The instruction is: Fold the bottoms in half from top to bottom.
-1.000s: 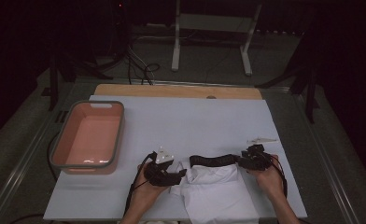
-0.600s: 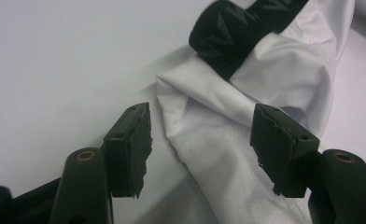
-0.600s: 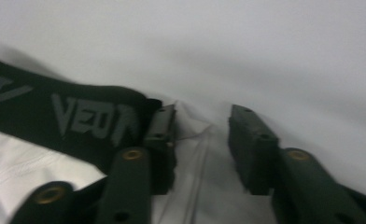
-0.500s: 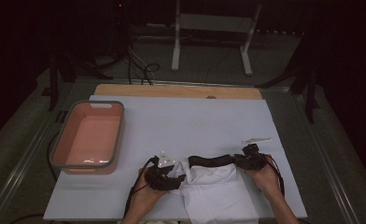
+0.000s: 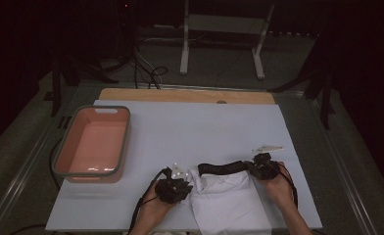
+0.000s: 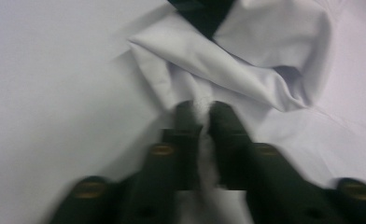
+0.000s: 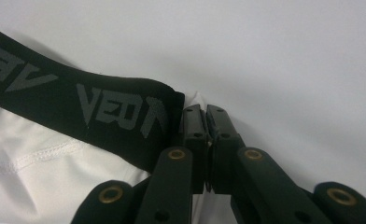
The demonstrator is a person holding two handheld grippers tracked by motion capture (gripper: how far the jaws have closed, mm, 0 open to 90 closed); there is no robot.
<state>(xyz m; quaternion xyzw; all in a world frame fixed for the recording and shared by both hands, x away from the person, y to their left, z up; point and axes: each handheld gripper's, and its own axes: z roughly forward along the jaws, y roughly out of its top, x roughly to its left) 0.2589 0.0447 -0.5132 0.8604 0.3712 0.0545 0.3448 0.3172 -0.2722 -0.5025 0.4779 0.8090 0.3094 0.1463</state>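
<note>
**Q:** At the near edge of the tabletop (image 5: 190,127), why is each tool set at one end of the black waistband (image 5: 224,168)?

**A:** Judged from the spacing, to hold the white garment (image 5: 229,200) taut. The left tool (image 5: 174,188) has just been closing and pinches white fabric. The right tool (image 5: 264,166) has likewise just closed on cloth beside the band.

**Q:** Garment condition?

**A:** Creased, white, grey lettering on the band; right of the pink tub (image 5: 93,143).
</note>
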